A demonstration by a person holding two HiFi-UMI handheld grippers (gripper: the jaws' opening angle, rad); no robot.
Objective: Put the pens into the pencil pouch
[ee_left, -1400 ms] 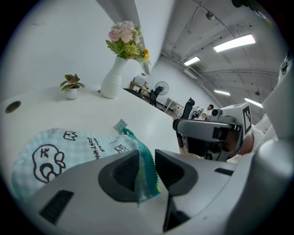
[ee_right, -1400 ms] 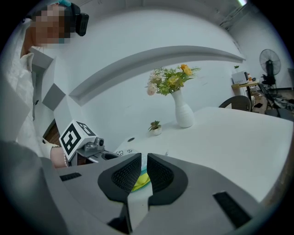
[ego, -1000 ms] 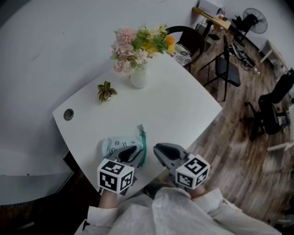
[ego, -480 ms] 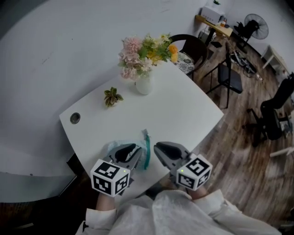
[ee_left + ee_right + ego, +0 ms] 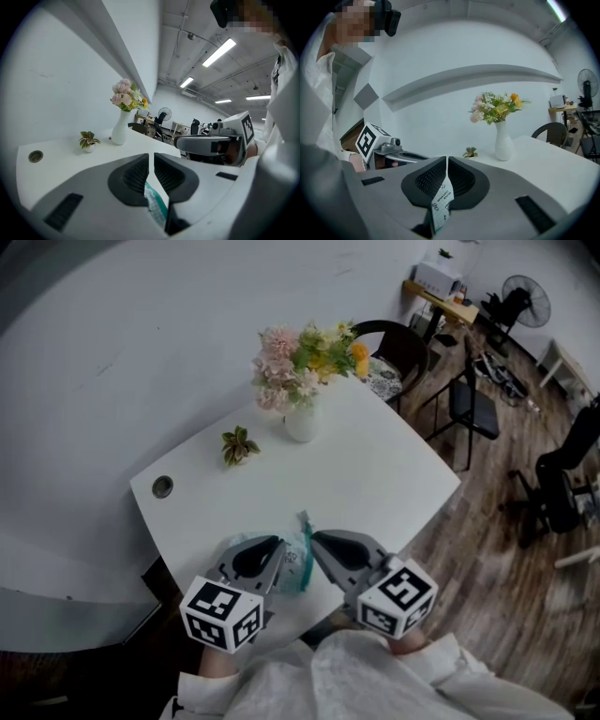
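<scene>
The pale mint, printed fabric pencil pouch [image 5: 296, 564] is held over the near edge of the white, round-cornered table [image 5: 384, 465], bunched between both grippers. The left gripper [image 5: 279, 554] has its jaws closing to a narrow slit, with the teal-edged side of the pencil pouch between them. The right gripper [image 5: 319, 545] has its jaws pressed together, pinching the opposite fabric edge. Near the far edge stand a white ceramic vase of pink and yellow flowers [image 5: 302, 421] and a small potted leafy plant [image 5: 239, 443].

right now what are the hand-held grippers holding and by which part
The pencil pouch: right hand-held gripper pinches one edge; left hand-held gripper, jaws closing, has another edge between them.
</scene>
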